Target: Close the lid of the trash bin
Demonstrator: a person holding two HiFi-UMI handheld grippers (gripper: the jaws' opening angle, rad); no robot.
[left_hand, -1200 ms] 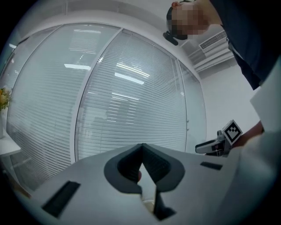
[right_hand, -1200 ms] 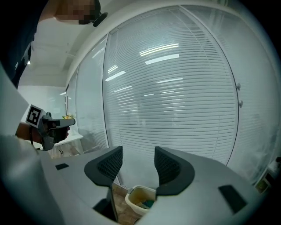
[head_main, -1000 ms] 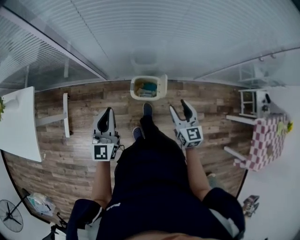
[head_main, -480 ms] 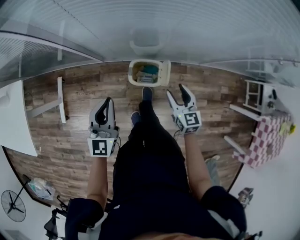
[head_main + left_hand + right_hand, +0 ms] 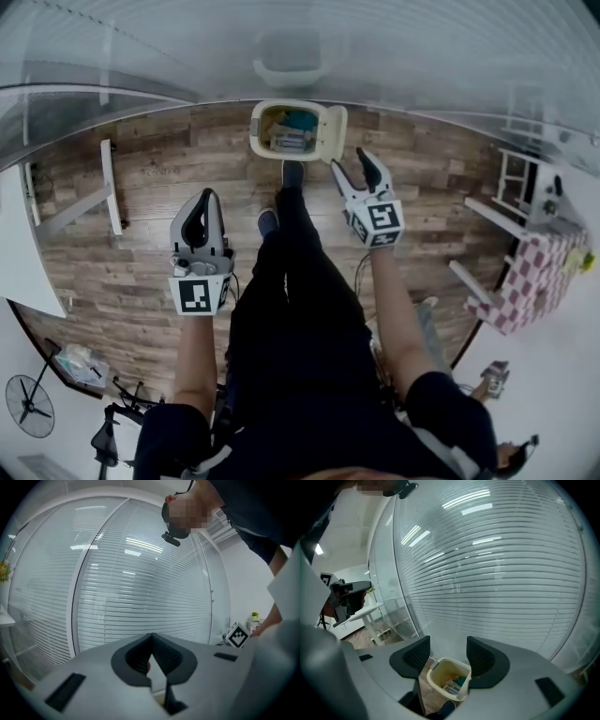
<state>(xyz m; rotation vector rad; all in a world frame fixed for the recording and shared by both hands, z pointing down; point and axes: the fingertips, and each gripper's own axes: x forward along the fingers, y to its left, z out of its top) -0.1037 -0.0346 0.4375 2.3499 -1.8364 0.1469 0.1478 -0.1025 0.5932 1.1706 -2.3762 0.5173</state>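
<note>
- Wood-plank floor (image 5: 141,187) underfoot, with a white-slatted glass wall (image 5: 394,66) along its far edge.
- Cream plastic trash bin (image 5: 255,131): sits on the floor against that wall, straight ahead of the person, mouth uncovered, scraps showing inside.
- Cream hinged lid (image 5: 334,134): stands upright along the bin's right side, long edge running away from the person; looks to need tipping leftward over the mouth.
- Right gripper (image 5: 350,161): hangs just beside the lid, on its near right side; jaws wide apart, gripping nothing, bin framed between them further off. By far the nearer of the two, so probably the one to push.
- Left gripper (image 5: 201,199): held well apart from the bin, down and to its left; jaws pressed together, empty.
- Dark shoe (image 5: 292,173): planted at the bin's near base; touching or just short, cannot tell.
</note>
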